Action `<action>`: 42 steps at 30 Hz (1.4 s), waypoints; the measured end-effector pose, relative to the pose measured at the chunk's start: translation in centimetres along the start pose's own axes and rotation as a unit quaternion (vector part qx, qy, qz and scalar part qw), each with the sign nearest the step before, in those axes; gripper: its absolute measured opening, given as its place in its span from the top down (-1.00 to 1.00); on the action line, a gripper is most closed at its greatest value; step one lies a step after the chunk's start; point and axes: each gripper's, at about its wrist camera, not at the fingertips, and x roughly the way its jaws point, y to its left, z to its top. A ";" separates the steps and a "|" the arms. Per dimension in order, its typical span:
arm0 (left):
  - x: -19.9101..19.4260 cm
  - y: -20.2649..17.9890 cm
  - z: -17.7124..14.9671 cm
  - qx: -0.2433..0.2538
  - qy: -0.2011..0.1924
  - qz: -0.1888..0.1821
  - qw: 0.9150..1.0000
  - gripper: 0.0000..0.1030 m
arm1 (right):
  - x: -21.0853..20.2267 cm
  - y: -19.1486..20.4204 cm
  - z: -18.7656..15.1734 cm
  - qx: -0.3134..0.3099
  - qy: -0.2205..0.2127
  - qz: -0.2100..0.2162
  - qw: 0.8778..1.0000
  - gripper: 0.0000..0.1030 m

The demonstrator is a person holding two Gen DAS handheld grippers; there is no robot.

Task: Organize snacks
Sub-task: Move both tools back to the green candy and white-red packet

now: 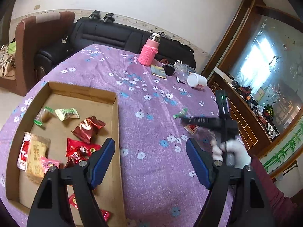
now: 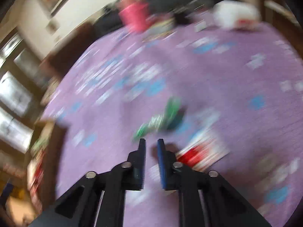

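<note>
A cardboard box (image 1: 115,117) lies on the purple flowered tablecloth and holds several wrapped snacks, among them a dark red packet (image 1: 88,127) and a pale green one (image 1: 67,113). My left gripper (image 1: 150,149) is open and empty, above the cloth at the box's right wall. A green-wrapped candy (image 1: 180,113) and a red-and-white packet (image 1: 191,128) lie on the cloth to the right. My right gripper (image 2: 151,141) hovers just short of the green candy (image 2: 162,119), jaws a narrow gap apart, nothing between them. The red-and-white packet (image 2: 200,151) lies to its right. The right wrist view is blurred.
A pink knitted bottle (image 1: 148,50), a booklet (image 1: 158,71), a black object, a clear jar and a tipped white cup (image 1: 196,80) stand at the table's far edge. A black sofa and brown armchair lie beyond. A wooden cabinet with a mirror is on the right.
</note>
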 end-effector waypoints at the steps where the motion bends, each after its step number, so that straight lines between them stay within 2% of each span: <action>1: 0.1 0.1 -0.1 -0.003 0.002 -0.001 1.000 -0.49 | 0.0 1.1 -0.8 -0.025 0.009 0.009 1.000 0.77; 2: 0.2 0.1 -0.3 -0.005 0.003 -0.004 1.000 -0.49 | -0.3 2.3 -1.7 -0.052 0.021 0.036 0.998 0.77; 3: 0.1 0.1 -0.4 -0.004 0.004 -0.005 1.000 -0.49 | -1.3 3.3 -2.6 -0.069 0.025 0.083 0.994 0.76; 5: 0.0 -0.2 -0.7 0.002 0.006 -0.008 1.000 -0.49 | -3.5 3.0 -3.3 -0.059 -0.003 0.096 0.994 0.76; 6: 0.0 -0.3 -0.8 0.005 0.006 -0.010 1.000 -0.49 | -4.8 2.1 -3.3 -0.034 -0.024 0.079 0.996 0.68; 9: 0.1 -0.5 -1.0 0.006 0.008 -0.016 1.000 -0.49 | -6.7 -1.5 -3.1 0.027 -0.060 -0.004 0.998 -0.01; 11: 0.4 -0.7 -1.1 0.008 0.011 -0.020 1.000 -0.49 | -6.4 -4.0 -2.9 0.068 -0.061 -0.032 0.995 -0.06; 14: 1.2 -1.4 -1.0 0.018 0.020 -0.019 0.999 -0.49 | -4.9 -5.9 -2.7 0.121 -0.050 -0.021 0.991 -0.06; 17: 1.7 -2.1 -0.7 0.031 0.026 -0.009 0.999 -0.49 | -3.1 -5.0 -2.0 0.118 -0.048 -0.036 0.991 -0.06; 20: 2.5 -2.7 0.1 0.043 0.032 0.001 0.999 -0.49 | -1.7 -3.1 -0.8 0.098 -0.064 -0.084 0.990 -0.06; 21: 2.8 -3.0 0.4 0.050 0.033 0.005 0.998 -0.49 | -1.3 -3.6 -0.7 0.095 -0.059 -0.091 0.990 -0.05; 23: 3.6 -3.7 1.1 0.062 0.034 0.011 0.997 -0.49 | -0.5 -2.5 -0.3 0.070 -0.060 -0.126 0.988 0.34; 24: 4.2 -4.1 1.6 0.069 0.038 0.013 0.997 -0.49 | -0.3 -2.0 -0.4 0.050 -0.061 -0.149 0.986 0.72; 25: 4.9 -4.5 2.1 0.077 0.041 0.015 0.996 -0.49 | -0.2 -2.2 -0.4 0.046 -0.059 -0.147 0.986 0.89; 26: 5.8 -4.9 2.7 0.086 0.045 0.015 0.995 -0.49 | -0.5 -2.7 -0.4 0.045 -0.058 -0.146 0.987 0.95; 30: 10.4 -6.6 4.7 0.121 0.068 0.018 0.990 -0.49 | -1.5 -4.9 -0.8 0.061 -0.056 -0.126 0.989 1.00; 32: 13.2 -7.3 5.7 0.129 0.080 0.010 0.988 -0.49 | -2.5 -5.7 -1.4 0.068 -0.060 -0.098 0.991 1.00; 35: 17.1 -8.6 6.5 0.143 0.094 0.012 0.985 -0.49 | -3.7 -6.6 -2.3 0.069 -0.069 -0.099 0.990 1.00; 36: 18.3 -9.1 6.6 0.152 0.098 0.011 0.983 -0.49 | -3.9 -7.2 -2.6 0.072 -0.072 -0.087 0.991 1.00; 40: 23.2 -12.0 6.6 0.206 0.120 0.010 0.971 -0.49 | -3.8 -9.8 -2.5 0.131 -0.070 0.024 0.989 0.98; 42: 25.0 -12.7 6.5 0.216 0.131 0.009 0.968 -0.49 | -3.9 -10.3 -2.4 0.145 -0.073 0.059 0.985 0.97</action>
